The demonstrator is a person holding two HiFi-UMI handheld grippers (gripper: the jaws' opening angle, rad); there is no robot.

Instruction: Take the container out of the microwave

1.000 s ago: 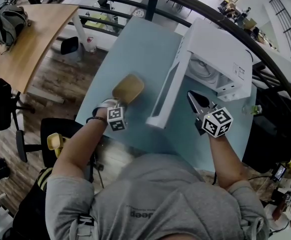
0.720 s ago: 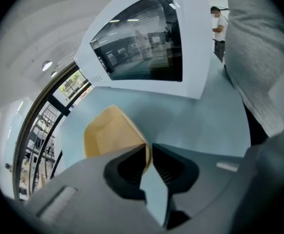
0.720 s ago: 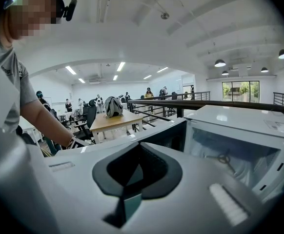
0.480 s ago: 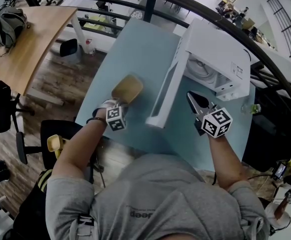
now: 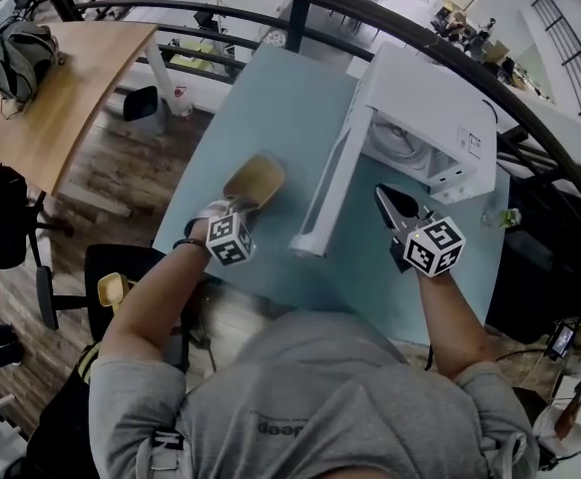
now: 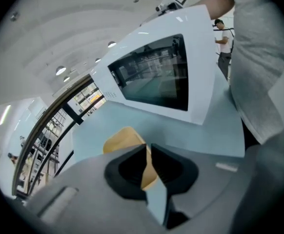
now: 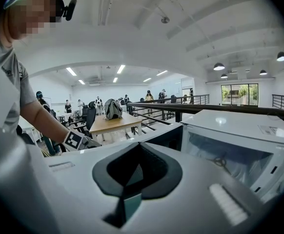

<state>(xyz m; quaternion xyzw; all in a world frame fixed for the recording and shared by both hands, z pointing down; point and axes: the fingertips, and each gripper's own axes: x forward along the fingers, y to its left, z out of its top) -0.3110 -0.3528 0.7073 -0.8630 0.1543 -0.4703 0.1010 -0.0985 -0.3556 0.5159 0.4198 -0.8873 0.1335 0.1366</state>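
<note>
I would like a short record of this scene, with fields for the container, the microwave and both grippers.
container: tan, on the blue table, outside the microwave, left of its door
microwave: white, door open
left gripper: jaws closed on the container's near edge
right gripper: shut, empty, in front of the open microwave

1. Bench (image 5: 271, 98): pale blue.
2. Microwave (image 5: 435, 88): white. The door (image 6: 156, 77) has a dark window.
3. Container (image 5: 254, 181): tan.
4. Left gripper (image 5: 237, 208) and right gripper (image 5: 382, 193): grey bodies, black jaws, cubes with black-and-white square markers.
5. Shirt (image 5: 350, 387): grey.
6. Floor (image 5: 121, 168): brown wood grain.
7. Side table (image 5: 71, 78): light tan wood.
</note>
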